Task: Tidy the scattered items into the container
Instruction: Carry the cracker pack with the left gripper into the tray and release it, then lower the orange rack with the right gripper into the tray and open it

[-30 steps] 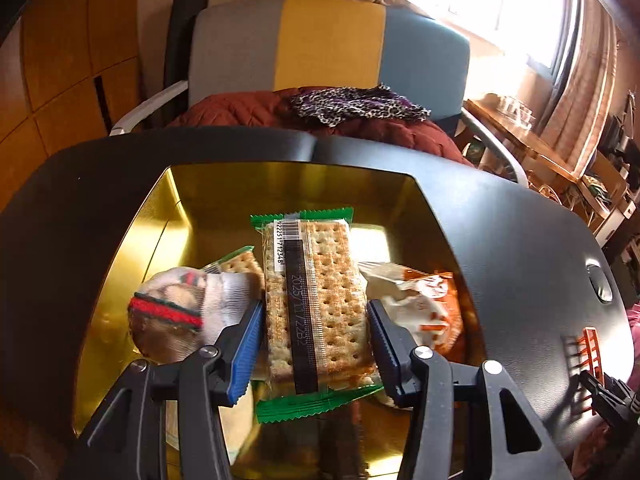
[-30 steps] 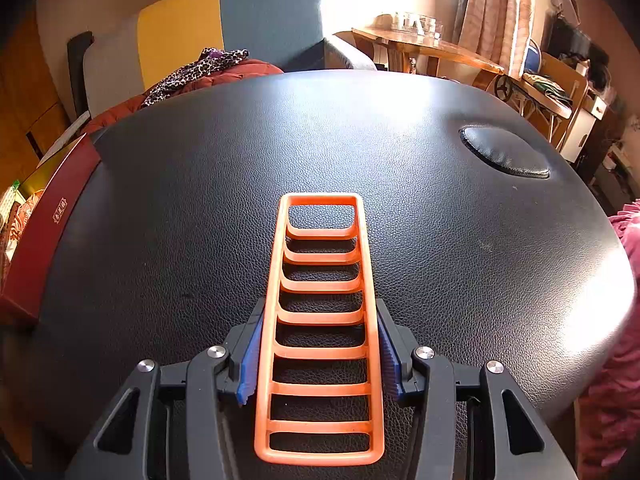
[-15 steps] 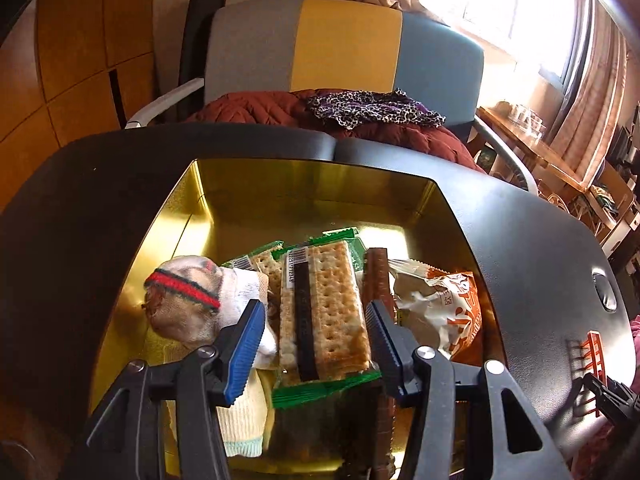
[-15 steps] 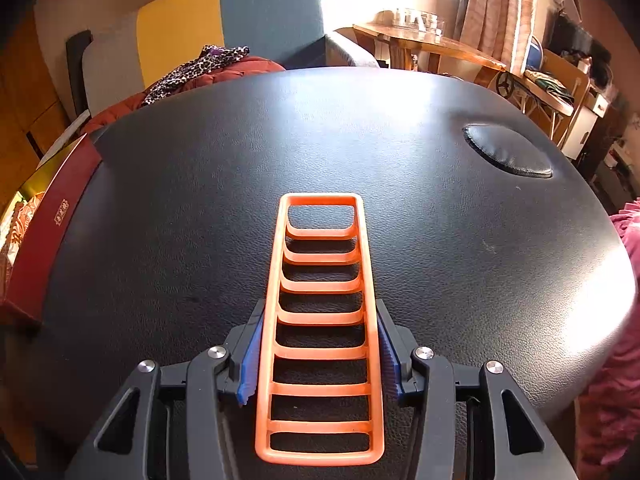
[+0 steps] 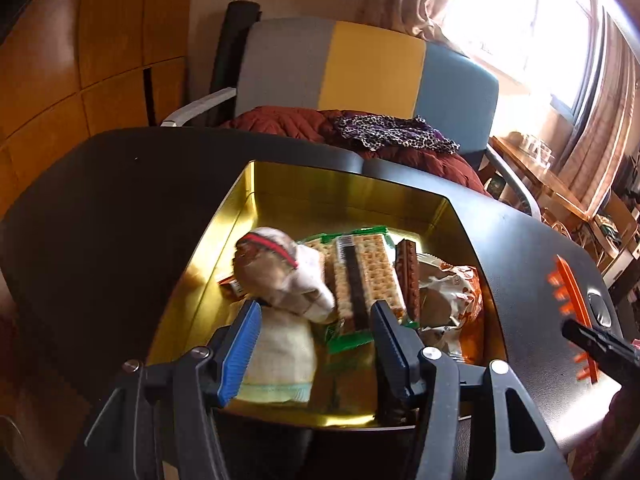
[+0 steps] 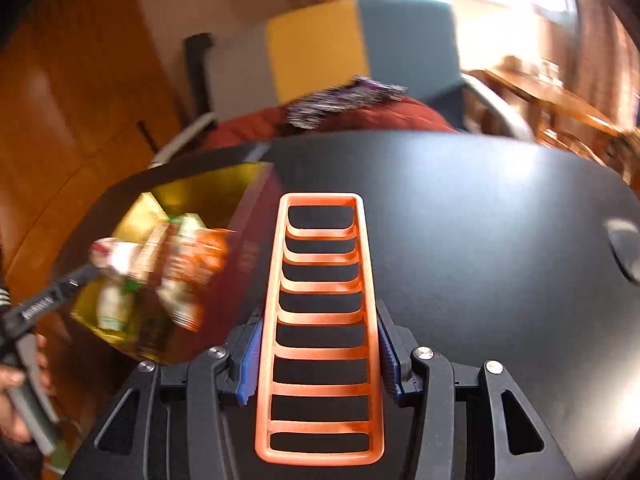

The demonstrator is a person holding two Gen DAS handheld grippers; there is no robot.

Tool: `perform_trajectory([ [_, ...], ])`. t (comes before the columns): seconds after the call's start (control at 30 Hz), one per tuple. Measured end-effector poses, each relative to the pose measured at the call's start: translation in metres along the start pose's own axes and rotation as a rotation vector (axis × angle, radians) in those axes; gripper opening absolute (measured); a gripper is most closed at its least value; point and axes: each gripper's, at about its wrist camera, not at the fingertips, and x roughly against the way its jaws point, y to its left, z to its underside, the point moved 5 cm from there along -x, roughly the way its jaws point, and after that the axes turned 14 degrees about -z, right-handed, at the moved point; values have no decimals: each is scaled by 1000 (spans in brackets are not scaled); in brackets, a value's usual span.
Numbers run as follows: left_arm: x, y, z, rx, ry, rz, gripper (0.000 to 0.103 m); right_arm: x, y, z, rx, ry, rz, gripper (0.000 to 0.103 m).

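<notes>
The gold-lined tin (image 5: 344, 196) sits on the black table and holds a cracker pack (image 5: 362, 272), a sock bundle (image 5: 280, 276), a chocolate bar (image 5: 410, 276) and an orange snack bag (image 5: 456, 300). My left gripper (image 5: 316, 340) is open and empty above the tin's near end. My right gripper (image 6: 318, 354) is shut on an orange plastic ladder-shaped rack (image 6: 320, 320), lifted above the table to the right of the tin (image 6: 192, 196). The rack also shows in the left wrist view (image 5: 568, 292).
The black leather table (image 6: 480, 220) stretches right, with a round dimple (image 6: 624, 248) near its far right edge. A grey, yellow and blue chair (image 5: 360, 68) with a red blanket and leopard cloth stands behind. A wooden side table (image 5: 544, 176) stands at right.
My left gripper let go of the cracker pack, which now lies in the tin, and pulled back. My right gripper lifted the orange rack and swung left toward the tin.
</notes>
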Motion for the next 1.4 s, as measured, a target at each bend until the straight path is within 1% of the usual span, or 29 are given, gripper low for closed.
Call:
perform_trajectory([
  [0.1, 3, 12, 4, 17, -1, 3, 58, -29, 47, -19, 93, 22, -62, 49],
  [0.2, 4, 22, 7, 32, 0, 5, 58, -64, 79, -28, 144, 63, -93, 49],
  [0.4, 3, 37, 13, 64, 4, 5, 58, -117, 105, -33, 150, 153, -110, 49],
  [0.53, 2, 43, 14, 74, 2, -11, 58, -133, 110, -28, 165, 181, -93, 49],
  [0.77, 5, 45, 17, 70, -6, -46, 59, -133, 110, -25, 164, 174, -82, 50],
  [0.83, 7, 45, 18, 62, -11, -62, 61, -130, 110, -25, 165, 167, -78, 52],
  [0.87, 9, 44, 18, 60, -14, -67, 62, -128, 110, -25, 164, 162, -77, 55],
  [1.07, 21, 39, 17, 36, -27, -108, 62, -111, 107, -22, 137, 118, -78, 58],
  [1.13, 25, 35, 17, 23, -36, -123, 63, -102, 105, -20, 128, 96, -67, 58],
  [1.23, 31, 29, 15, 10, -39, -175, 63, -87, 103, -16, 110, 65, -45, 58],
  [1.33, 37, 24, 13, 3, -41, -217, 63, -73, 102, -10, 102, 34, -10, 59],
  [1.4, 44, 20, 13, -6, -65, -242, 63, -65, 102, -6, 103, 18, 24, 62],
])
